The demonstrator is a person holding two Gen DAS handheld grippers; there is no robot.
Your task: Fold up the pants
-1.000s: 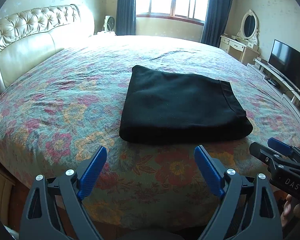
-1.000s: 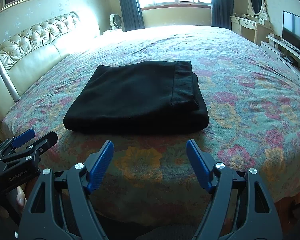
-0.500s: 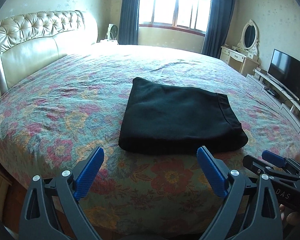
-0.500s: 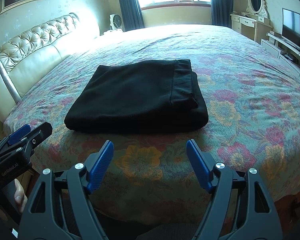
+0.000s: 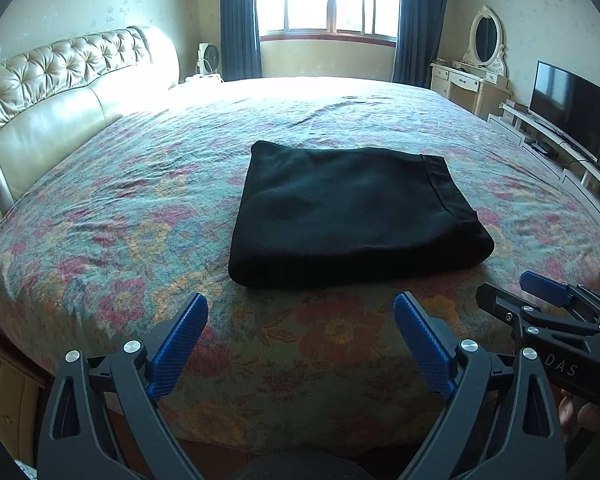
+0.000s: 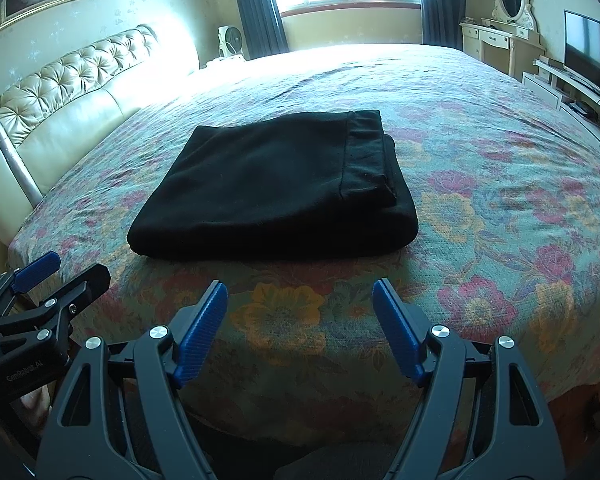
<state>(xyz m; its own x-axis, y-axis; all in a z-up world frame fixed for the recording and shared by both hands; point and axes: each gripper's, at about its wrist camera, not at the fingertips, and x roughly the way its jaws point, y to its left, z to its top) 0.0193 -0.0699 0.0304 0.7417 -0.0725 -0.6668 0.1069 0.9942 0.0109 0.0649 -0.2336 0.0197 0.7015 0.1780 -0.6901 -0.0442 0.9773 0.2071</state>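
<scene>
Lying folded into a compact rectangle on the bed (image 5: 100,208), pants (image 5: 348,208) look finished; left gripper (image 5: 300,336) and right gripper (image 6: 300,324) jaws wide open, empty.

Each black tool (image 5: 300,308) has ribbed blue pads (image 5: 178,344), silver screws, and white lettering "DAS" on the right tool (image 5: 540,294).
</scene>
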